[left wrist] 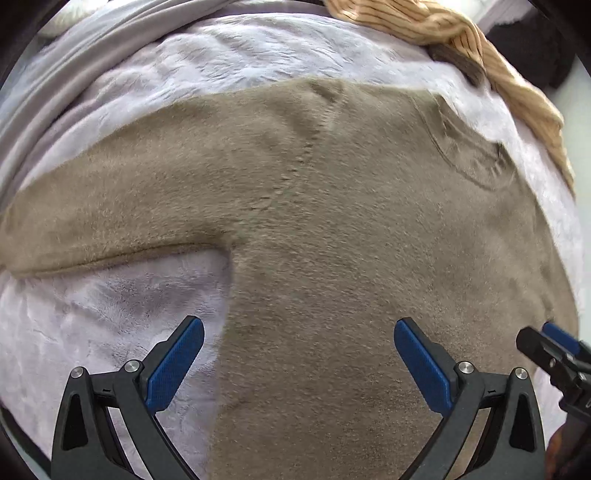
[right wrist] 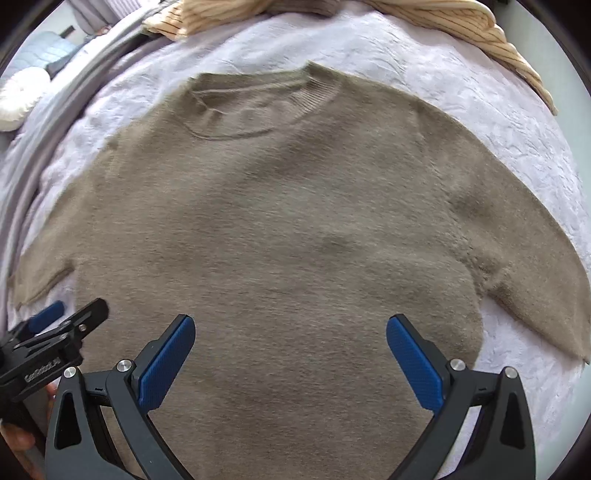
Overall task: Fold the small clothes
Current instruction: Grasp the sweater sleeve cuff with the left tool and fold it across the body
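A fuzzy taupe sweater (right wrist: 295, 221) lies flat on a pale lilac blanket (right wrist: 424, 66), collar (right wrist: 258, 99) at the far side, both sleeves spread out. In the left wrist view the sweater (left wrist: 351, 240) fills the frame, its left sleeve (left wrist: 92, 221) stretching left. My left gripper (left wrist: 299, 332) is open and empty, over the sweater's lower left side by the armpit. My right gripper (right wrist: 290, 328) is open and empty over the lower middle of the body. Each gripper shows at the other view's edge: the right one (left wrist: 554, 350), the left one (right wrist: 62, 325).
A tan ribbed garment (left wrist: 461, 40) lies bunched at the blanket's far edge, also in the right wrist view (right wrist: 461, 26). A grey sheet fold (left wrist: 74, 62) runs along the far left. A white pillow (right wrist: 18, 99) sits at the far left.
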Demonstrator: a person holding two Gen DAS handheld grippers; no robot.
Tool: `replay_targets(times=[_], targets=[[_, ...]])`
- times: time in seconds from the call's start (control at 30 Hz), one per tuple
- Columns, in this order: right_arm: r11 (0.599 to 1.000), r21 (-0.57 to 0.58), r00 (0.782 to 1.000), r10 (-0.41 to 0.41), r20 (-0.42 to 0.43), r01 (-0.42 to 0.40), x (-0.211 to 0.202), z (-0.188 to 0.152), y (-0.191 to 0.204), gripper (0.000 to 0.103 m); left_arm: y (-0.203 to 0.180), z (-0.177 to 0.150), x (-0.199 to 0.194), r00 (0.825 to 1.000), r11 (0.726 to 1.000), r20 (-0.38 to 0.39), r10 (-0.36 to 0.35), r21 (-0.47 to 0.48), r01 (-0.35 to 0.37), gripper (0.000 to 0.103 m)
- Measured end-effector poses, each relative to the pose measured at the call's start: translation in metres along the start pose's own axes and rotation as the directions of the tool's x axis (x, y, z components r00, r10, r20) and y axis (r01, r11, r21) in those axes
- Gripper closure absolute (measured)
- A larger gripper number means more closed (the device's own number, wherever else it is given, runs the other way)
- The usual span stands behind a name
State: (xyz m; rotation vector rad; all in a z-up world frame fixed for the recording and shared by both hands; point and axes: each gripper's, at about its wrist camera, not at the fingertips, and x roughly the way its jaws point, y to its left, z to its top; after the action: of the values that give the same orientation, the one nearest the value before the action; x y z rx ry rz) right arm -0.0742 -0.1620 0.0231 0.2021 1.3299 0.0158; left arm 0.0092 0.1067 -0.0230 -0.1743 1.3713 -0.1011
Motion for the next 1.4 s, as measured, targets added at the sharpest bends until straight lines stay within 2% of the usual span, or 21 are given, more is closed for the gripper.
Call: replay_targets(times=[0.13,0.23,0.33,0.37,0.43,0.53,0.57,0.6,0.67,0.7,0.73,0.83,0.93,1.0,1.07,1.13,1.2,1.27,1.33,1.4], targets=[[0.998,-0.005,0.998,0.065,-0.010,-0.065,-0.001,-0.003,0.017,0.000,0.066,0.002,-0.005,0.993,0.984,0.062,-0.101,-0.144,0.109,0.000],[0.998,-0.030,0.998,0.056,-0.012,-0.057,0.002,-0.006,0.038,0.000,0.127,0.001,-0.010,0.987,0.960,0.139,-0.080,-0.256,0.114,0.000],[0.997,-0.077,0.999,-0.007,-0.036,0.004,0.021,-0.005,0.063,0.000,0.197,0.001,-0.009,0.981,0.902,0.189,-0.044,-0.415,0.121,0.000],[0.996,-0.083,0.999,0.018,-0.043,-0.021,0.017,-0.007,0.068,0.000,0.215,0.002,-0.008,0.979,0.882,0.202,-0.040,-0.453,0.129,0.000],[0.994,-0.104,0.999,0.014,-0.053,-0.020,0.022,-0.010,0.082,0.000,0.251,0.007,-0.006,0.969,0.838,0.246,-0.029,-0.523,0.158,0.000],[0.992,-0.121,0.997,0.021,-0.072,-0.030,0.025,-0.012,0.095,0.000,0.279,0.014,-0.013,0.954,0.797,0.300,0.024,-0.581,0.162,0.003],[0.991,-0.125,0.997,0.028,-0.074,-0.037,0.024,-0.013,0.099,0.000,0.286,0.015,-0.018,0.947,0.784,0.312,0.069,-0.605,0.142,0.023],[0.991,-0.132,0.997,0.023,-0.071,-0.032,0.027,-0.014,0.103,0.000,0.291,0.016,-0.022,0.944,0.777,0.320,0.081,-0.614,0.142,0.060],[0.990,-0.138,0.997,0.029,-0.078,-0.040,0.029,-0.014,0.108,0.000,0.301,0.019,-0.019,0.946,0.770,0.322,0.044,-0.614,0.173,0.098],[0.989,-0.145,0.997,0.026,-0.072,-0.036,0.033,-0.015,0.112,0.000,0.306,0.018,-0.020,0.941,0.766,0.337,0.026,-0.611,0.197,0.098],[0.989,-0.145,0.997,0.031,-0.073,-0.042,0.032,-0.016,0.113,0.000,0.307,0.015,-0.023,0.933,0.774,0.358,0.022,-0.597,0.211,0.098],[0.988,-0.143,0.996,0.041,-0.075,-0.052,0.033,-0.015,0.115,0.000,0.291,0.014,-0.038,0.915,0.831,0.401,0.038,-0.522,0.194,0.098],[0.989,-0.131,0.996,0.065,-0.068,-0.074,0.027,-0.013,0.109,0.000,0.254,0.025,-0.062,0.878,0.892,0.479,-0.017,-0.390,0.230,0.098],[0.989,-0.118,0.996,0.077,-0.054,-0.083,0.023,-0.012,0.102,0.000,0.224,0.034,-0.076,0.863,0.927,0.504,-0.049,-0.299,0.228,0.098],[0.991,-0.095,0.995,0.095,-0.044,-0.099,0.017,-0.011,0.091,0.000,0.180,0.047,-0.091,0.844,0.955,0.524,-0.117,-0.175,0.241,0.098],[0.992,-0.061,0.994,0.109,-0.025,-0.110,0.013,-0.011,0.078,0.000,0.135,0.056,-0.099,0.835,0.967,0.521,-0.177,-0.065,0.246,0.098],[0.993,-0.019,0.993,0.119,-0.006,-0.119,0.006,-0.012,0.059,0.000,0.079,0.066,-0.098,0.834,0.966,0.495,-0.244,0.046,0.256,0.098],[0.992,0.021,0.993,0.121,0.008,-0.121,-0.002,-0.014,0.037,0.000,0.023,0.067,-0.093,0.843,0.957,0.452,-0.291,0.148,0.251,0.098],[0.991,0.063,0.993,0.117,0.028,-0.119,-0.010,-0.016,0.012,0.000,-0.030,0.070,-0.075,0.862,0.942,0.391,-0.324,0.215,0.256,0.098],[0.988,0.111,0.994,0.103,0.048,-0.108,-0.014,-0.018,-0.014,0.000,-0.080,0.073,-0.047,0.888,0.927,0.314,-0.336,0.276,0.253,0.097]])
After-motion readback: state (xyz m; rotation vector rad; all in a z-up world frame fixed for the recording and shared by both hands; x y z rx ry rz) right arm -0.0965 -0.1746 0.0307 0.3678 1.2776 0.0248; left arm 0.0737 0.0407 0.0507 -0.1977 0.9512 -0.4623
